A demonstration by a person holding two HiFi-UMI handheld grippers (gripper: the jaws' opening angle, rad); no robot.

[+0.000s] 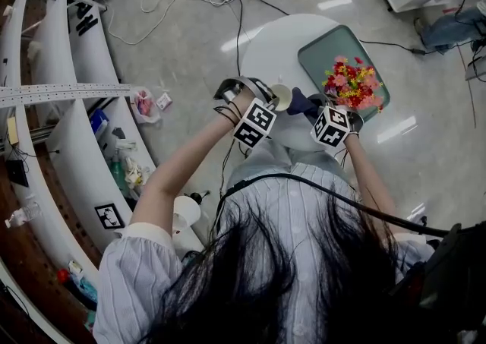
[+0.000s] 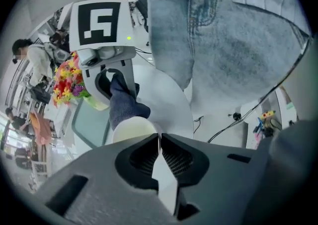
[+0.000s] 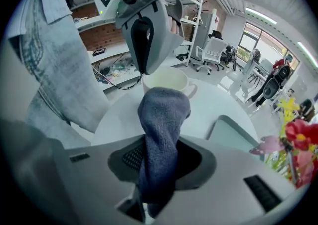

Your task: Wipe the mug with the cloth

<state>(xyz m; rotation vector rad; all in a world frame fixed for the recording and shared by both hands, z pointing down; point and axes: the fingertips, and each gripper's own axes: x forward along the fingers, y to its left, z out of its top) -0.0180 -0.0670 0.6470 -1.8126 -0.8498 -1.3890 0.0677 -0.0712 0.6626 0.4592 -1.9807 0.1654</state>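
Grey glossy floor with trailing cables, and on it a round white desk (image 1: pixel 266 50), seen steeply from above past dark hair and a striped shirt. Cream mug (image 1: pixel 282 96) at the near part of the desk, upright, handle on the side away from the left tool's grip. Left tool (image 2: pixel 159 139) pointing steeply down onto the mug, jaws closed tight on its rim, a sliver of pale wall pinched between them. Right tool (image 3: pixel 160 144) just to the right of the mug, jaws clamped on a dark blue cloth (image 1: pixel 302 103). Cloth bunched into a rounded wad, reaching from the jaws up against the mug's rim. Beyond the mug, a green tray (image 1: pixel 326 50) on the desk, with red and yellow flowers (image 1: pixel 351 83) over its right part. Well to the left of the mug, curved white shelves (image 1: pixel 72 145) holding small items.
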